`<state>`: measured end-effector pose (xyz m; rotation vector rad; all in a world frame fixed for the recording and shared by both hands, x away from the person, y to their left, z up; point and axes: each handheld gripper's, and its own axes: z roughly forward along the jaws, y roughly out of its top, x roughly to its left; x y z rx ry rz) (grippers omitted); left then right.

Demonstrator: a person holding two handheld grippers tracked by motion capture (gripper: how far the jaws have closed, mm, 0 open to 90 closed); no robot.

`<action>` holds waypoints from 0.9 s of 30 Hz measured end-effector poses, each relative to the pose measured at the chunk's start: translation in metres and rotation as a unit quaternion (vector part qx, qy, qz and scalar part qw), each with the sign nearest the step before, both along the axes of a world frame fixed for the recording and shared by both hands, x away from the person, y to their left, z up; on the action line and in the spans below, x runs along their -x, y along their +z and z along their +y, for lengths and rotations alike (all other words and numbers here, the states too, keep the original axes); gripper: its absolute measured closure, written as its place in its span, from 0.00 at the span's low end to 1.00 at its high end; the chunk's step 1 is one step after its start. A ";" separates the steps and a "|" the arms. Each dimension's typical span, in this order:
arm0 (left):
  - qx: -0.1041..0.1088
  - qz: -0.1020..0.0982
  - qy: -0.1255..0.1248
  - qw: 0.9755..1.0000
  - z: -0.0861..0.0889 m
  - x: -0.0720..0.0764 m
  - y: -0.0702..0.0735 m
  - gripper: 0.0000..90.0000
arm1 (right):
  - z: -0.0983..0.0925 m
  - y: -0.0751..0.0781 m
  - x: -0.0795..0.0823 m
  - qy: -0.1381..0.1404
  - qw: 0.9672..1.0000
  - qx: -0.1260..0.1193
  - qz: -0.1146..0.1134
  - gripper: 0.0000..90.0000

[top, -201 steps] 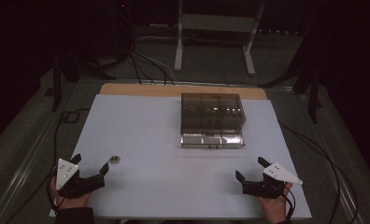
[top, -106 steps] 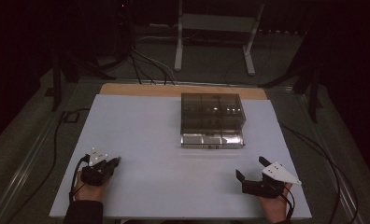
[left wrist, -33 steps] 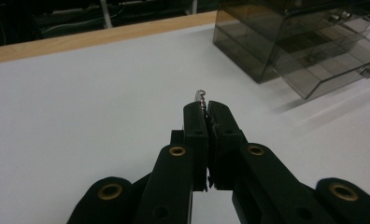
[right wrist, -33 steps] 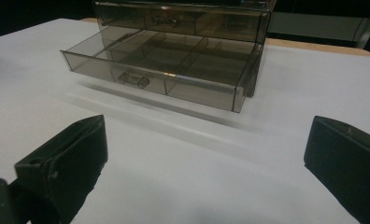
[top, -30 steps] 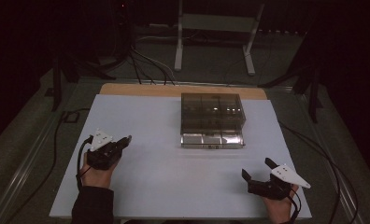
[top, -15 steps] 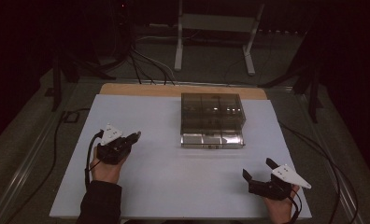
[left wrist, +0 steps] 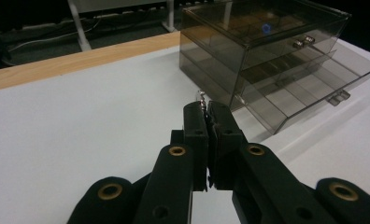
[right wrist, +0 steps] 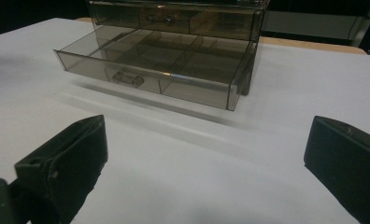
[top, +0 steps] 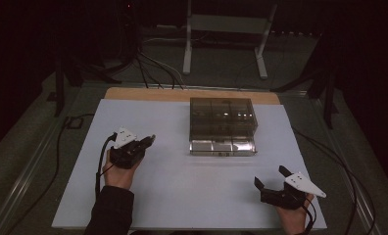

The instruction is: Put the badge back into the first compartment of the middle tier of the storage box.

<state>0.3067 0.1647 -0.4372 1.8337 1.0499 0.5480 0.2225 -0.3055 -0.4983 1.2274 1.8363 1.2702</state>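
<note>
Left gripper [left wrist: 206, 109] fingers clenched on a small metal piece [left wrist: 202, 97], carried left of the drawer box [top: 223, 117]. Right gripper [top: 275, 182] fingers released, near right. Next: reach the open bottom drawer [right wrist: 160, 65], release.

Small metal piece [left wrist: 202, 96] pinched in left claw [left wrist: 206, 108] tips, near smoky drawer box [left wrist: 262, 56].

White stand [top: 224, 29], floor cables [top: 153, 68]
</note>
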 end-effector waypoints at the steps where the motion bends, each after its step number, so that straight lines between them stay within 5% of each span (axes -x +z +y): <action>1: 0.004 0.000 0.000 1.000 -0.001 -0.001 0.000 0.98 | 0.000 0.000 0.000 0.000 1.000 0.000 0.000 0.00; 27: 0.004 -0.005 -0.015 1.000 -0.030 -0.016 -0.001 0.98 | 0.001 0.000 -0.001 0.003 1.000 0.000 -0.001 0.00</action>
